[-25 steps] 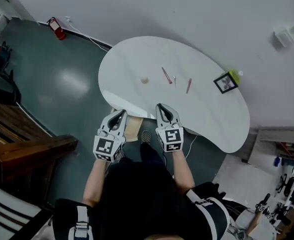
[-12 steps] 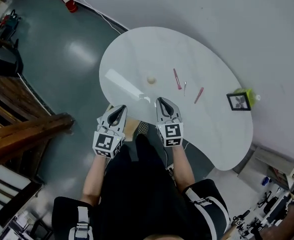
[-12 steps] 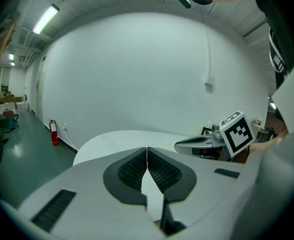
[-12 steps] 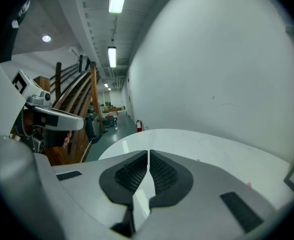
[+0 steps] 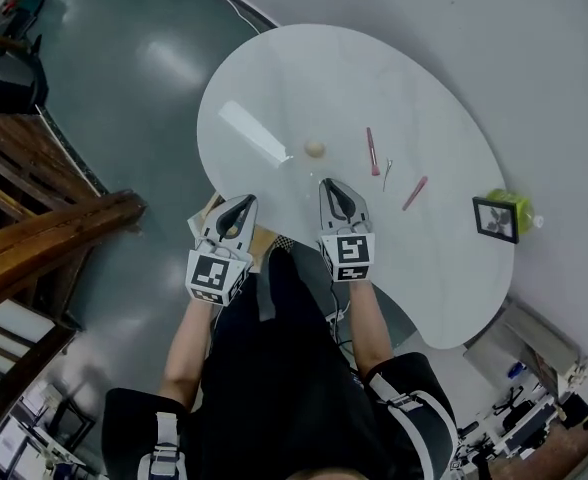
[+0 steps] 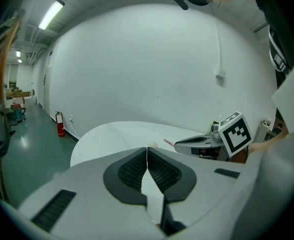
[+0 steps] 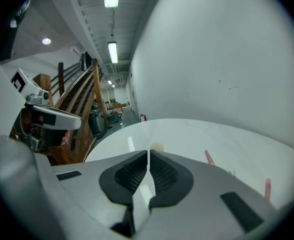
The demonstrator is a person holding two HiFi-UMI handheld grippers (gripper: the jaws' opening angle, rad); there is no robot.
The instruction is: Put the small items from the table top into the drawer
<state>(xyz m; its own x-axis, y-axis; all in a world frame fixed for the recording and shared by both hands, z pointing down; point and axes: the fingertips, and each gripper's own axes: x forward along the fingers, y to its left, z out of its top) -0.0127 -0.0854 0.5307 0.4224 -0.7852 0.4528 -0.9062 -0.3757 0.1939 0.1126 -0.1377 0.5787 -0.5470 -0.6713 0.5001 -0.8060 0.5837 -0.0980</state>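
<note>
At the near edge of the white table (image 5: pixel 274 78), the left gripper (image 5: pixel 243 202) and the right gripper (image 5: pixel 332 184) are held side by side, each with jaws pressed together on nothing. Beyond the right gripper the small items lie on the tabletop: a beige ball (image 5: pixel 315 148), a red stick (image 5: pixel 372 151), a tiny metal piece (image 5: pixel 387 169) and a pink stick (image 5: pixel 415 193), with a framed picture (image 5: pixel 494 218) farther right

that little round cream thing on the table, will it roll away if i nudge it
The round cream item looks ball-shaped, so a nudge would probably send it rolling across the smooth, glossy table. Being small, it is likely light and may slip from an off-centre pinch.
</note>
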